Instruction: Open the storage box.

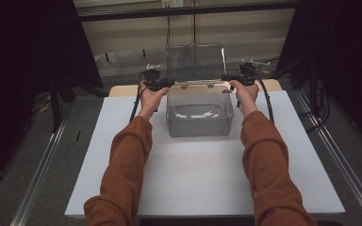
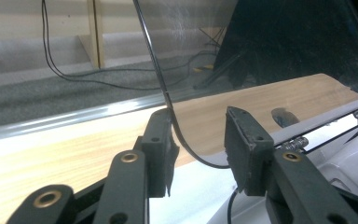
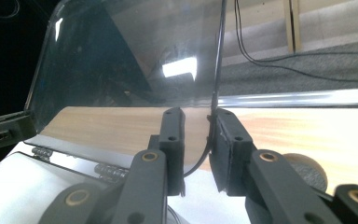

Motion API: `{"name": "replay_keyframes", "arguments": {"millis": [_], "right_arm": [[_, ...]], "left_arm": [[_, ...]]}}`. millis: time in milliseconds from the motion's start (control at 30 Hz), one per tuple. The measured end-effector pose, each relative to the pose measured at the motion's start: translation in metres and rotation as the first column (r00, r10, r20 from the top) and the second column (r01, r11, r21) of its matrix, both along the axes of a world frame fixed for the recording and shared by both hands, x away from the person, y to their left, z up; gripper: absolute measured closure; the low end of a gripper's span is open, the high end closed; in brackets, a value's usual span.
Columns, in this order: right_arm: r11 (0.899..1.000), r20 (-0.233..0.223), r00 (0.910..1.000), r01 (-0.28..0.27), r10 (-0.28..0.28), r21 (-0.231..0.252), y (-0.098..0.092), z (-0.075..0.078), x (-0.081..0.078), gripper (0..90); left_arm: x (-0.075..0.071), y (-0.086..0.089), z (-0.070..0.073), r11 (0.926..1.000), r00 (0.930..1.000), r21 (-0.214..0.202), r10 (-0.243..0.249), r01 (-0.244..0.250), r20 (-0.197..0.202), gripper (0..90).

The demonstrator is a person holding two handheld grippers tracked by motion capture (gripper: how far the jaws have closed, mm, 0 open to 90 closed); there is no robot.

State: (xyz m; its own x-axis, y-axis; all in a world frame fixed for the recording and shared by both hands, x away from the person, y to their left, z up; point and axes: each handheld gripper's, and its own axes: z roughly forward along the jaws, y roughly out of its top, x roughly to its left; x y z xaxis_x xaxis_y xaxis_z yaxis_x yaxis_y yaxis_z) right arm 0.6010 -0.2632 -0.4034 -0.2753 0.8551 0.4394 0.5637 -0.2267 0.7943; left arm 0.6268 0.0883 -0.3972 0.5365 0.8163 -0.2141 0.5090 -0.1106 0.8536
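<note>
— So where was the box [image 1: 198, 117]?

— Toward the far end of the white counter [image 1: 207, 174], clear plastic, between the two hands. Its long axis ran across, left to right. The lid [image 1: 195, 61] stood raised, nearly upright on hinges [image 2: 292, 142] along the far rim, its face toward the person.

— And the left hand-held gripper [image 2: 198, 151]?

— At the lid's lower left corner. The lid's curved edge passed between its jaws and lay against the left pad; the other pad stood clear of it, so it was released, not clamping.

— The right hand-held gripper [image 3: 199, 144]?

— At the lower right corner. The lid's edge ran down between the jaws, against the right pad, with a narrow gap to the left pad. It looked closed on the lid, though the plastic was too thin to be sure that both pads pressed.

— Anything around it?

— White scraps [image 1: 198, 114] lay in the box, too small to name. A wooden board [image 2: 74, 154] showed past the counter's far edge, cables [image 2: 98, 74] trailed on the grey floor [image 1: 122, 59] behind, and dark drapes [image 1: 23, 56] hung at both sides. Nothing stood between the lid and the box.
</note>
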Motion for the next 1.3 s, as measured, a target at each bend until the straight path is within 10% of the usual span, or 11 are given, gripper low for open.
{"name": "replay_keyframes", "arguments": {"millis": [367,900,1300], "right_arm": [[0.999,-0.107,0.9942,0.014,-0.008,0.052,0.002,-0.009,0.005,64.9],[0.995,-0.119,0.9922,0.048,-0.037,0.091,0.003,-0.014,0.006,60.3],[0.996,-0.05,0.995,0.087,-0.087,0.013,0.008,-0.012,0.005,47.0]], "left_arm": [[0.001,-0.002,-0.003,0.9986,1.0,0.052,0.007,-0.007,0.005,61.4],[0.004,-0.002,-0.01,0.9996,0.9997,-0.005,0.026,-0.026,0.001,57.7],[0.003,0.001,-0.006,0.9986,0.9983,-0.044,0.031,-0.029,0.049,51.4]]}}
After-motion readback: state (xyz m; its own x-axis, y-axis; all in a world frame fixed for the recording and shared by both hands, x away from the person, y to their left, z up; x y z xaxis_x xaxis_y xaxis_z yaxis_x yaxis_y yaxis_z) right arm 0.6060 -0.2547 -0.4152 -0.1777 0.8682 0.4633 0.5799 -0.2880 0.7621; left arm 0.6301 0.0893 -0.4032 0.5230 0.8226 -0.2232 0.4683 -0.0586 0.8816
